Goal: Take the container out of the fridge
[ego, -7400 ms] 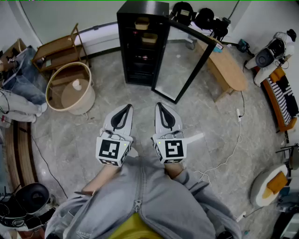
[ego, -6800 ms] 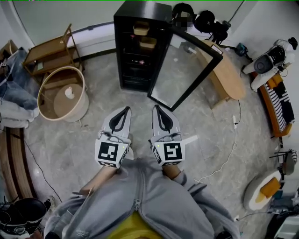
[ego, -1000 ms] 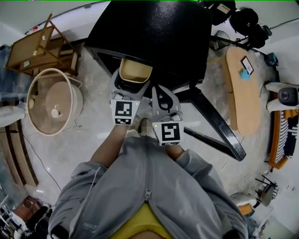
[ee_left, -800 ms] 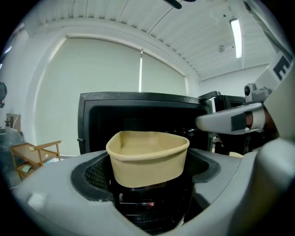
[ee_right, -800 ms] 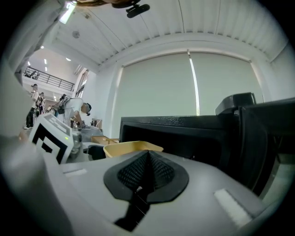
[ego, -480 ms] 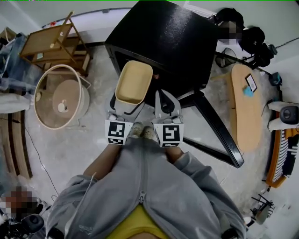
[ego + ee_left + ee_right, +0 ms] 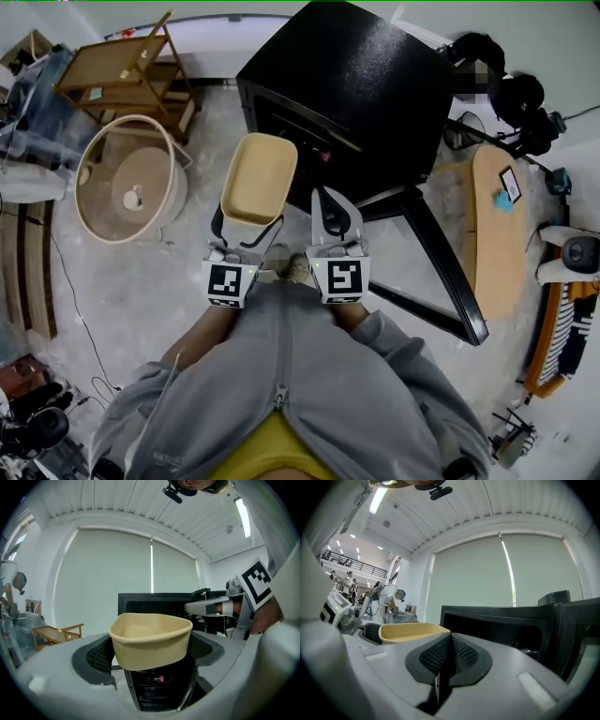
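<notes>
A tan, open-topped container (image 7: 255, 178) is held level in front of the black fridge (image 7: 375, 84), clear of its opening. My left gripper (image 7: 247, 225) is shut on the container's near end, with the jaws standing wide on either side of it. In the left gripper view the container (image 7: 150, 641) sits between the dark pads (image 7: 98, 658), with the fridge's shelves (image 7: 157, 691) behind and below. My right gripper (image 7: 335, 202) hangs beside it, shut and empty. In the right gripper view its pads (image 7: 461, 654) meet, and the container (image 7: 410, 631) shows at the left.
The fridge door (image 7: 441, 272) stands swung open to the right. A round tan tub (image 7: 127, 187) and a wooden rack (image 7: 127, 70) stand at the left. A wooden bench (image 7: 492, 234) lies at the right, and cables run along the floor at the lower left.
The left gripper has drawn the container back out of the fridge toward me. About seven seconds ago both grippers were empty and the fridge stood farther off.
</notes>
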Available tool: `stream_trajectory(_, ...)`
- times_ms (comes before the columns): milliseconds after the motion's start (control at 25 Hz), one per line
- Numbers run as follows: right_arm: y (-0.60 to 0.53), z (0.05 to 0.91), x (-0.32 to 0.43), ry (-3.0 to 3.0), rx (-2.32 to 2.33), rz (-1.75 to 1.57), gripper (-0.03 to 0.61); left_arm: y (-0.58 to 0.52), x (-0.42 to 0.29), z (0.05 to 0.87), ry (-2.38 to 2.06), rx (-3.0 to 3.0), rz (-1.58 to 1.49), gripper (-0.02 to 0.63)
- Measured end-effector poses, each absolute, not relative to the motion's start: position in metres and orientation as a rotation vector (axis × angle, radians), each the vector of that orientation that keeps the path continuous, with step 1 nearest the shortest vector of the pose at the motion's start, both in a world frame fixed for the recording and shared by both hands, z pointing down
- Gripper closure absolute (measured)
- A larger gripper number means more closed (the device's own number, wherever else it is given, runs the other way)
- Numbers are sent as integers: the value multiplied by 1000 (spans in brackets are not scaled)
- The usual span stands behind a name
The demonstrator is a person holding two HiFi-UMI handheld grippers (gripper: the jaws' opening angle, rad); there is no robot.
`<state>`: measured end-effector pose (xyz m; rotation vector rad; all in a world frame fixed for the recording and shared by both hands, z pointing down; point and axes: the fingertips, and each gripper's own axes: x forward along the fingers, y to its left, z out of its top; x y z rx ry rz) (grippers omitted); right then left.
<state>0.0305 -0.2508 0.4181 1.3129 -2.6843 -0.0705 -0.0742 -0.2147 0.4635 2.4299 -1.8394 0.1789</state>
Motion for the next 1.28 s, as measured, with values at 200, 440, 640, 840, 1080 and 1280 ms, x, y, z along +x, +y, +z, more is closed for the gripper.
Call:
stream_trajectory(200, -245, 424, 26, -2691, 1270, -52, 578, -208, -82, 459, -1870, 2412, 163, 124)
stream_trajectory(440, -244, 431, 23, -2680, 1235, -23, 578, -210, -88, 451, -1909, 2400, 148, 124)
stream_trajectory(640, -242, 431, 28, -2677, 1235, -38, 578, -213, -85, 450, -1912, 2401, 143, 124)
stream_trajectory(840, -242, 429, 33, -2669, 1250, -46, 578, -216, -83, 450, -1905, 2405, 145, 124)
stream_trajectory(1080, -239, 430, 42, -2655, 1280, -30, 578, -220, -80, 448, -1896, 2418, 150, 124)
stream_trajectory(1280, -239, 431, 49, -2643, 1301, -29, 578, -220, -77, 450, -1879, 2427, 156, 123)
